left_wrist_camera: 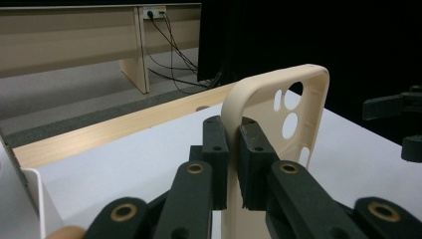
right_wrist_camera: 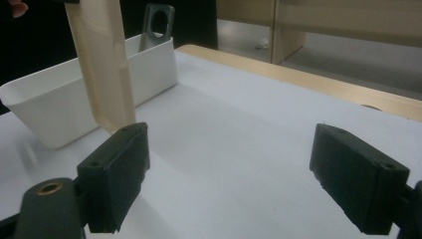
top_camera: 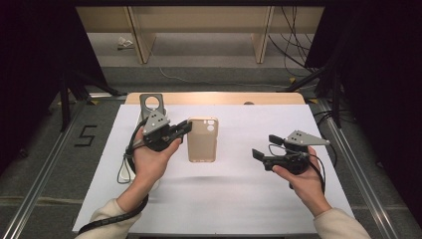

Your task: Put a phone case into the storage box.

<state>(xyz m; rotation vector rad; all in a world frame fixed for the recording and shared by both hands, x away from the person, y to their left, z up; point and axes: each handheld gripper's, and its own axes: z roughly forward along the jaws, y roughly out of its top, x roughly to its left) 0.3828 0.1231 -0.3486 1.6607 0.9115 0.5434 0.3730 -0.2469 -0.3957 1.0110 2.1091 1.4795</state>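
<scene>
Phone case (top_camera: 203, 139) clamped in left claw (top_camera: 185, 128), right claw (top_camera: 263, 148) wide, tray (right_wrist_camera: 59, 99) behind.

1. I read one mark: the digit "5" (top_camera: 87, 135), dark strokes, on the grey floor (top_camera: 40, 164) left of the table (top_camera: 239, 199), seen in the high view.
2. I can read no other text, label or brand; none on the phone case (top_camera: 202, 139).

Cream sleeves (top_camera: 107, 215); black hand-held gripper (top_camera: 185, 127) jaws, brass-ringed pivots, grey plates.
</scene>
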